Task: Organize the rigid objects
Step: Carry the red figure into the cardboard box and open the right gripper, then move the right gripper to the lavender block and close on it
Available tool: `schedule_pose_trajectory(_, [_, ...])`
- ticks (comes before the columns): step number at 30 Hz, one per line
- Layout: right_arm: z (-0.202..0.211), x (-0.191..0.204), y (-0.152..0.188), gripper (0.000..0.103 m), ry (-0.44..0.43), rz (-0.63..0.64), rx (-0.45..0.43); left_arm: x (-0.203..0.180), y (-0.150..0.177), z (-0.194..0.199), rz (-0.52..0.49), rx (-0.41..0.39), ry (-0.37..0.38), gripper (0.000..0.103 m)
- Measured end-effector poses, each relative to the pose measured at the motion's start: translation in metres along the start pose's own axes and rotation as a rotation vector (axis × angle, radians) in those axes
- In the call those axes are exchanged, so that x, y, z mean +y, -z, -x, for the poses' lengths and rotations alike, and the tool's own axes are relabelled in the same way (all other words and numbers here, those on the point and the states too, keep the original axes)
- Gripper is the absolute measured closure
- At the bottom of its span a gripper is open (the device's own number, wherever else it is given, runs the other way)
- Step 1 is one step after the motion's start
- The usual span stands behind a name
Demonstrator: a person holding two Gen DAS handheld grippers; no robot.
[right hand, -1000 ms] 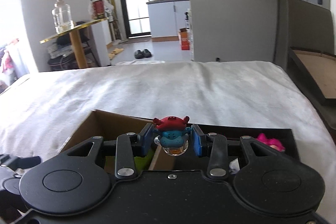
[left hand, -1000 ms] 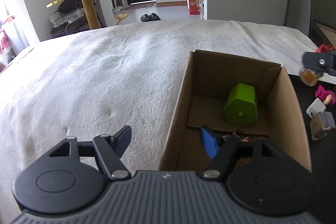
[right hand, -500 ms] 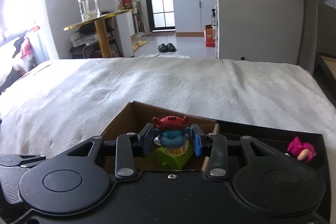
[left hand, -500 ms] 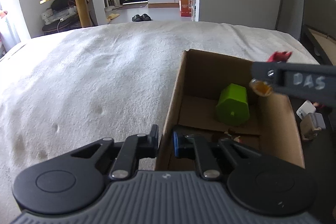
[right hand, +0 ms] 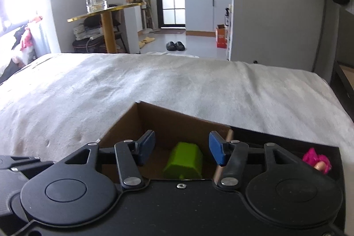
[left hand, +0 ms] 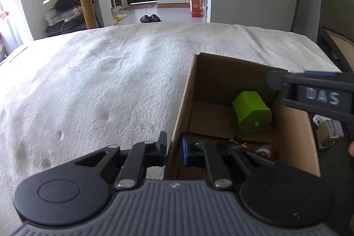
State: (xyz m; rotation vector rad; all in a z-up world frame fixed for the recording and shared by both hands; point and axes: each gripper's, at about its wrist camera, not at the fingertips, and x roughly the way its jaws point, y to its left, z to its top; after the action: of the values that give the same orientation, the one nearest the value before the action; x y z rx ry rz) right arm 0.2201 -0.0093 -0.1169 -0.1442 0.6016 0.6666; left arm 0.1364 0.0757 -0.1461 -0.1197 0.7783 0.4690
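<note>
Green plastic block (left hand: 252,115): bright lime, faceted, small peg on one face; lies tilted at far right corner of cardboard box (left hand: 181,103). Left gripper (left hand: 173,148): pinching box's left wall. Right gripper (right hand: 181,147): jaws opening, nothing between, above box.

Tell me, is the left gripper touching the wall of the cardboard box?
Touching. In the left wrist view the left gripper is shut on the cardboard box wall, one pad on each side.

Cardboard box (left hand: 294,147): open-topped, entry from above obstructed by right tool (left hand: 318,96) over its right wall; left tool (left hand: 173,149) clamped left wall. Green block (left hand: 252,112) occupied far floor. Bed (left hand: 99,85) leftward lay free.
</note>
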Motion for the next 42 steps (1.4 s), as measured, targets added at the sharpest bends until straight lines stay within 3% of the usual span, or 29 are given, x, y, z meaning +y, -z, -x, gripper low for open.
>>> schedule_pose_trajectory(25, [0.042, -0.087, 0.025, 0.043, 0.079, -0.212, -0.013, -0.033, -0.021, 0.018, -0.126, 0.001, -0.101, 0.086])
schedule_pose_trajectory(28, [0.044, -0.096, 0.03, 0.041, 0.081, -0.227, -0.009, -0.038, -0.021, 0.017, -0.151, 0.02, -0.119, 0.072])
schedule_pose_trajectory(30, [0.044, -0.101, 0.035, 0.039, 0.082, -0.235, -0.007, -0.042, -0.02, 0.017, -0.168, 0.019, -0.136, 0.048])
schedule_pose_trajectory(33, [0.042, -0.108, 0.042, 0.038, 0.09, -0.248, 0.006, -0.048, -0.02, 0.017, -0.197, 0.014, -0.157, 0.035])
schedule_pose_trajectory(42, [0.038, -0.124, 0.064, 0.033, 0.091, -0.269, 0.036, -0.063, -0.02, 0.02, -0.259, 0.019, -0.157, 0.024])
